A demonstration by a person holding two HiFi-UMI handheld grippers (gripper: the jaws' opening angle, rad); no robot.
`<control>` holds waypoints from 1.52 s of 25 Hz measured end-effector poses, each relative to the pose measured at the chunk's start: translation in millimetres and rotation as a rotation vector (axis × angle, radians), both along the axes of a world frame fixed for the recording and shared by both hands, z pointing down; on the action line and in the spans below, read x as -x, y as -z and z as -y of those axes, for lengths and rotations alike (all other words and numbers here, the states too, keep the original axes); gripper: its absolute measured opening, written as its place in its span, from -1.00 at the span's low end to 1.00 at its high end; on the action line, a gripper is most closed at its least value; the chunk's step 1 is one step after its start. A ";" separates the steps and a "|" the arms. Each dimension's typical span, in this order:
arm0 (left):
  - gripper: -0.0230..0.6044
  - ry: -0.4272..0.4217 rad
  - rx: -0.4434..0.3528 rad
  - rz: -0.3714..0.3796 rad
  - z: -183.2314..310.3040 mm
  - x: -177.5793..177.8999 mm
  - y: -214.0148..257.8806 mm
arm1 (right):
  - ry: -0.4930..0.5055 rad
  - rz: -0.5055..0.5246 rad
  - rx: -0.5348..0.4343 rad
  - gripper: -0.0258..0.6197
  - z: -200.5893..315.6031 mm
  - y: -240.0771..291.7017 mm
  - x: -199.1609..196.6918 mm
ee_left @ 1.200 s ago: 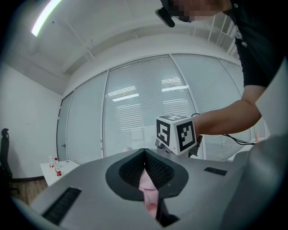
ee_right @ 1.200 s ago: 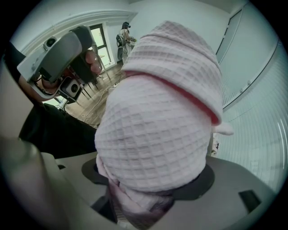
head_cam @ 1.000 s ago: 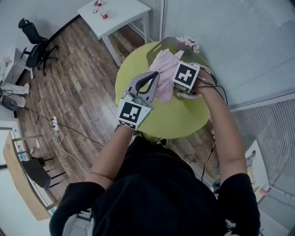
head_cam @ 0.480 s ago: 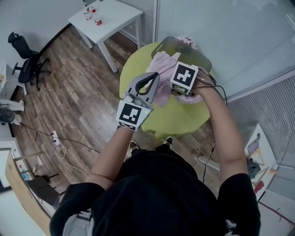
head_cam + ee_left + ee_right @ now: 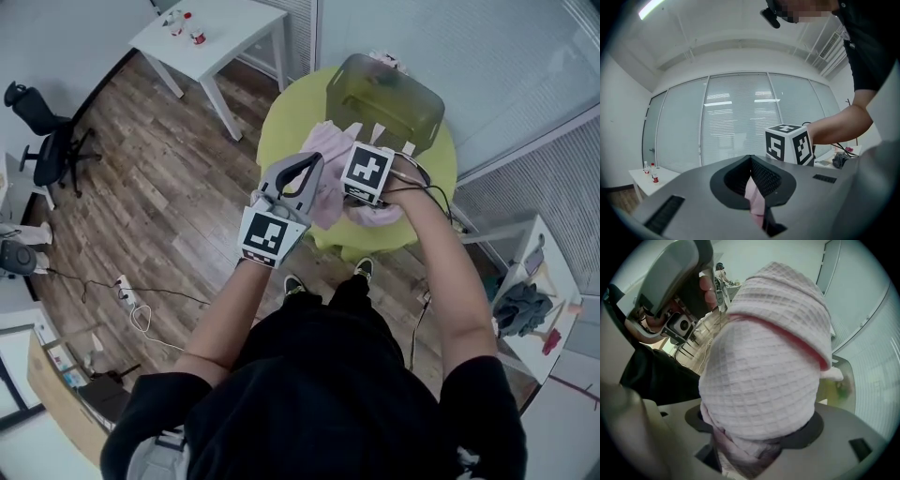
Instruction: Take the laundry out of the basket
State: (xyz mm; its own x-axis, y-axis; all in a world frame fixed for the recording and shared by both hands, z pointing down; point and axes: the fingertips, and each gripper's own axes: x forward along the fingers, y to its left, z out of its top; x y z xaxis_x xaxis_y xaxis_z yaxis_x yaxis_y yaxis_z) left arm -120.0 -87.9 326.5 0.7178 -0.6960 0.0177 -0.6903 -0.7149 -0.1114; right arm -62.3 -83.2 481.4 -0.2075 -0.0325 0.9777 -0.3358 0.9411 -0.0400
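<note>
Cloth (image 5: 323,183): pink waffle weave, already out of the basket (image 5: 417,103). It is held in the air between both grippers, over the near part of the table (image 5: 286,127).

Right gripper (image 5: 750,446): points down, jaws wide and clamped on a thick bunch of the cloth.
Left gripper (image 5: 757,208): held level, jaws closed together on a thin fold only.

Risks, judged:
- Most of the cloth hangs near the table's front edge. If either grip gives, it likely goes to the floor (image 5: 178,178), not the table.
- The right bunch is bulky and soft and may squeeze out of the jaws.
- The left hold is the weak one. Pulling the grippers apart would probably strip that thin fold out.
- The basket looks light. A trailing end caught on its rim could drag it.

Room:
- Wood-plank floor; glass wall with blinds (image 5: 469,47) behind the table.
- The table is round with a yellow-green top. The translucent basket stands on its far side. Cannot tell what remains inside.
- White side table (image 5: 225,28) to the left, carrying small bottles (image 5: 195,37).
- Black office chair (image 5: 42,145) at far left.
- Power strip (image 5: 127,292) with a cable on the floor.
</note>
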 end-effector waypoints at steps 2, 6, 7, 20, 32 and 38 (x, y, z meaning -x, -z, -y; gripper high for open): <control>-0.92 -0.010 0.011 0.005 -6.8 10.1 -8.1 | -0.018 0.002 0.025 0.32 -12.8 -11.0 10.4; -0.92 -0.024 0.040 0.010 -14.3 23.1 -24.4 | -0.039 0.003 0.068 0.32 -32.6 -32.2 24.0; -0.92 -0.026 0.048 0.011 -15.7 24.6 -29.4 | -0.044 0.004 0.080 0.32 -37.2 -38.3 25.9; -0.92 -0.040 0.147 0.046 -11.2 32.8 -98.3 | -0.114 0.041 0.157 0.32 -59.4 -118.9 38.6; -0.92 -0.025 0.229 0.086 7.4 24.3 -179.0 | -0.176 0.059 0.088 0.32 -19.8 -183.1 25.9; -0.92 -0.036 0.271 0.080 17.0 17.2 -212.3 | -0.155 0.043 0.065 0.32 -1.8 -219.2 21.8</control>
